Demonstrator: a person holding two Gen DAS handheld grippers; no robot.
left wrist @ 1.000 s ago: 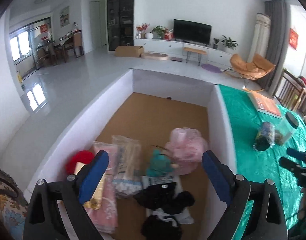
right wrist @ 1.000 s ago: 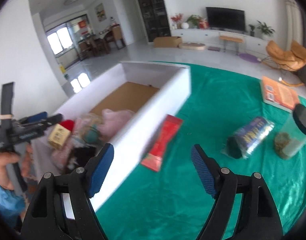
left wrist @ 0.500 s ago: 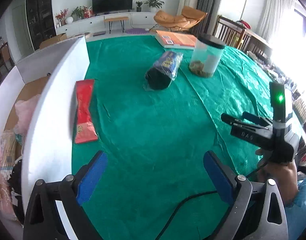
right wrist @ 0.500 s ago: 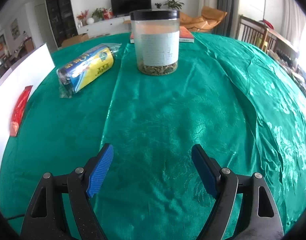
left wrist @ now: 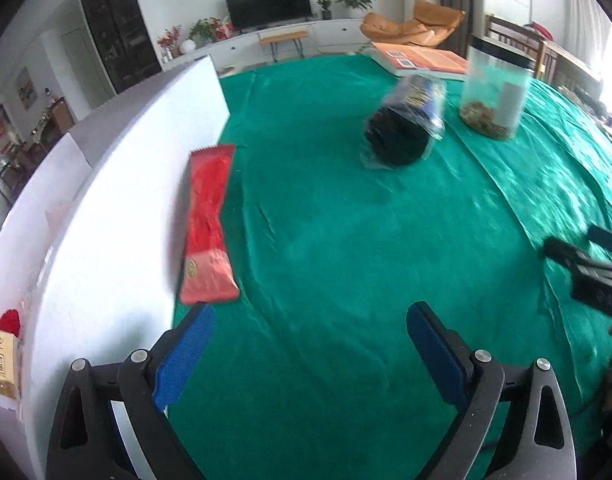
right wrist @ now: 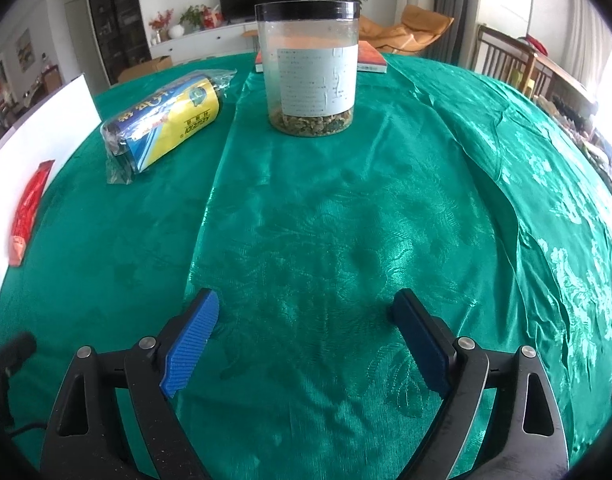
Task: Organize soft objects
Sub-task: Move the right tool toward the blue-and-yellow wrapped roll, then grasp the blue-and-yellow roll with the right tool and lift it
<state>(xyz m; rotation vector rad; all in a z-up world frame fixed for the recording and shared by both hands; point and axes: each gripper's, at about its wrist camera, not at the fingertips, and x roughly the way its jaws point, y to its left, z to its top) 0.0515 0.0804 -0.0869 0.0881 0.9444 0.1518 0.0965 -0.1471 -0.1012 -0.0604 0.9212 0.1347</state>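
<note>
1. Two views, and both of your tools are empty: your left hand-held gripper [left wrist: 306, 328] has its blue pads spread wide above the green cloth of the worktop [left wrist: 346, 264], and your right hand-held gripper [right wrist: 303, 316] is spread just as wide over bare cloth.
2. Your left view alone shows the white box [left wrist: 105, 216] along its left side, seen from outside its wall. Past the rim you get only a glimpse of a red soft item [left wrist: 9, 320] and a tan carton [left wrist: 1, 364] at the frame edge.
3. Your left view shows the red packet [left wrist: 207, 228] in full, lying flat on the cloth and touching the foot of the box wall, just ahead of the left pad. In your right view it is only a thin red strip at the far left edge.
4. Your right view gives the sharper look at the blue-and-yellow wrapped roll [right wrist: 165, 124], on its side in clear film, near the clear jar [right wrist: 310, 68], which stands upright with a black lid, a pale label and dried bits at its bottom. In your left view both are blurred.
5. An orange book [left wrist: 422, 60] lies behind the jar; your left view shows its cover, your right view mostly hides it.
6. Your left view catches your right tool's black body at its right edge.
</note>
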